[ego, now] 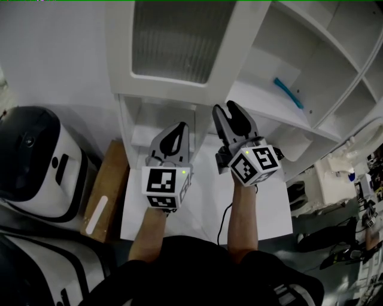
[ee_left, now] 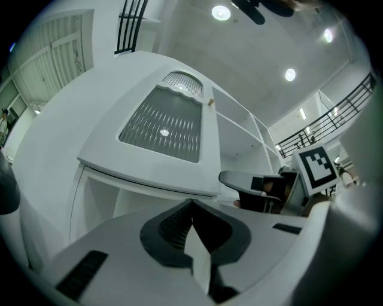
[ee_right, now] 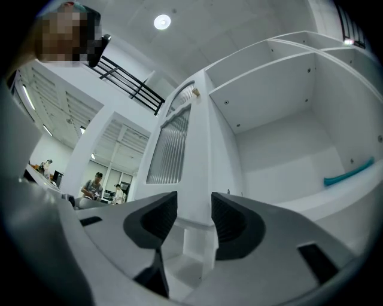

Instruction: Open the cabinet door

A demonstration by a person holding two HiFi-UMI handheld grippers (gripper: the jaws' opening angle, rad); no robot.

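Cabinet door (ego: 173,42) hangs swung out. Your right gripper (ego: 233,110) jaws gape, its edge just ahead between them; left gripper (ego: 178,130) jaws are together. Looks like release: draw back clear.

Bright, cool, even light falls from round ceiling lamps (ee_left: 221,12), leaving only soft shadows beneath the white cabinet door (ego: 170,86) whose ribbed glass pane (ee_left: 163,122) catches one lamp's glint, while both gripper views bulge and darken to black at their corners.

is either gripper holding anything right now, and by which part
Nothing is held. The right gripper is open; the edge of the cabinet door shows in its gap, not pinched. The left gripper is shut and empty.
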